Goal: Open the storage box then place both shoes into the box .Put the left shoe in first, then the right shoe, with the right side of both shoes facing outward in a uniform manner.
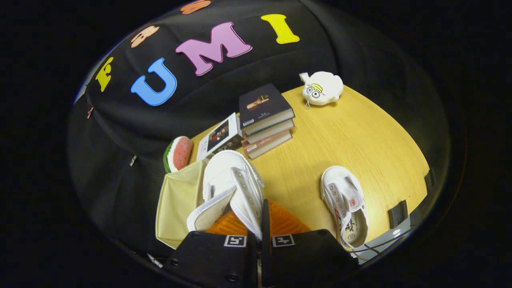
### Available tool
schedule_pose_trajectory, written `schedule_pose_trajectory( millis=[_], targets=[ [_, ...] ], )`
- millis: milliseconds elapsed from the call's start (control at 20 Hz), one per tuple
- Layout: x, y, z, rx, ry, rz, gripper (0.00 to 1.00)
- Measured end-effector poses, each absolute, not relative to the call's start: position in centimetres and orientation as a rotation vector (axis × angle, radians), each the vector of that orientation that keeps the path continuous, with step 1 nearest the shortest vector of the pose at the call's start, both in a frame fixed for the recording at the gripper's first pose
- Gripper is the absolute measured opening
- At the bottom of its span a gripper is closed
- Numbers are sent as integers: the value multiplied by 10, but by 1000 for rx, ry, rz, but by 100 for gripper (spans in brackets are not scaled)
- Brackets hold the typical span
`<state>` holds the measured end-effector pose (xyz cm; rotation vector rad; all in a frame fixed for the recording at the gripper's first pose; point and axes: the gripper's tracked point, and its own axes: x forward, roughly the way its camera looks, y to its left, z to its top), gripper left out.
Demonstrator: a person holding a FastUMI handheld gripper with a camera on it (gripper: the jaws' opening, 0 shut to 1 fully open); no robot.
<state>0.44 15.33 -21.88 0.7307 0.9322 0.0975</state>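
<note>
Jaws pinched on white shoe (236, 188) side wall, toe pointing ahead, beige storage box (178, 204) just left, at table's (360, 140) edge.

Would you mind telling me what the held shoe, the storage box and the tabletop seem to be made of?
Held shoe, gripper shut on it: white canvas by its matte weave, with metal-looking eyelets. Storage box: probably cream fabric, since its wall looks soft and dull. Tabletop: wood or wood-look laminate, with fine straight grain and a slight sheen.

Even, bright light is falling from above on the wooden table (360, 136), with soft short shadows lying under the stacked books (266, 120). Fisheye distortion is bending the table's edges at right; focus is staying sharp mid-frame.
</note>
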Motion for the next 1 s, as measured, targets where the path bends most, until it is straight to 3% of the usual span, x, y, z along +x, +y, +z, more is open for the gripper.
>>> schedule_pose_trajectory(
  millis=[400,1000],
  targets=[
    [33,246,-137,861,997,169,9],
    [14,350,-202,835,1274,22,9]
  ],
)
